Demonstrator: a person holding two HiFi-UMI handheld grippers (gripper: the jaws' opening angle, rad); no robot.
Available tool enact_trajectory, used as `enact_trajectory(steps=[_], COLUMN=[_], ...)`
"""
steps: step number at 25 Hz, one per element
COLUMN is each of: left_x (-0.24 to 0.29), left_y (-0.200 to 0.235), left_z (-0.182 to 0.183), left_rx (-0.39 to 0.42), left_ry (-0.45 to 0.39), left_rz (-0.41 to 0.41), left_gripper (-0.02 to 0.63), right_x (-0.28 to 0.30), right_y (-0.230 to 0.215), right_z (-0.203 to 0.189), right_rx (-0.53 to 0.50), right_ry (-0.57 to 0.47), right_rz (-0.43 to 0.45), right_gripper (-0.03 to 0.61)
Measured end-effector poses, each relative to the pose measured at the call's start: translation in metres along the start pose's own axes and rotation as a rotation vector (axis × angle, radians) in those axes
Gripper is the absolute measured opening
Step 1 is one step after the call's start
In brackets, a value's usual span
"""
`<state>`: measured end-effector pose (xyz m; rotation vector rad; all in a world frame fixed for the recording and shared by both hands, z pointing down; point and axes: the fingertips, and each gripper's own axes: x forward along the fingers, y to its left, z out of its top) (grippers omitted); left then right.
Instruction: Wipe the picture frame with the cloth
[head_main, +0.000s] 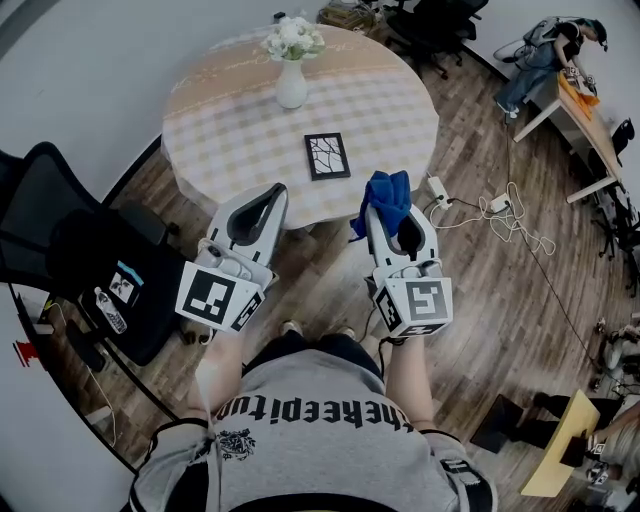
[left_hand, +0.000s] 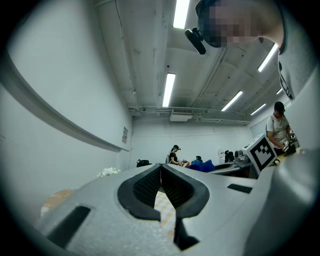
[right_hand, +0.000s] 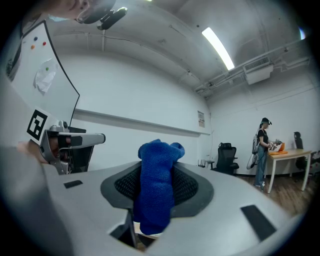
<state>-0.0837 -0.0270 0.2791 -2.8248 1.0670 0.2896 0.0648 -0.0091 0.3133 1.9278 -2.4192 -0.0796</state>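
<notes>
- One round desk (head_main: 230, 130) under a pale checked cover stands ahead of the person.
- One black office chair (head_main: 60, 235) sits left of the person, off the desk.
- Two grey tongs are held side by side just short of the desk's near edge, neither touching the frame.
- The left tongs (head_main: 272, 192) (left_hand: 161, 167) are closed tip to tip with nothing between them.
- The right tongs (head_main: 385, 212) (right_hand: 157, 170) are clamped on the cloth.
- One white vase (head_main: 291, 83) of white flowers stands upright towards the far side of the desk.
- One dark picture frame (head_main: 327, 156) lies flat on the desk near its front edge, between the two tongs' tips and a little beyond them.
- One blue cloth (head_main: 388, 192) (right_hand: 157, 190) is bunched in the right tongs, spilling over their tips.
</notes>
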Motion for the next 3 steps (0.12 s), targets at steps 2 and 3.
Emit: enact_trajectory(steps=[2,3], left_x=[0.0033,0.0050], left_y=[-0.0013,-0.0019], left_z=[-0.0017,-0.0024], left_rx=[0.000,-0.001], left_ry=[0.003,0.004], left_rz=[-0.005,-0.007], left_gripper=[0.017,0.016], right_x=[0.0004,0.0006], right_y=[-0.0031,-0.0047], right_z=[-0.0003,-0.0005], right_rx=[0.002,0.002], right_ry=[0.000,0.000], right_rz=[-0.003,-0.004], right_gripper=[0.150,0.150])
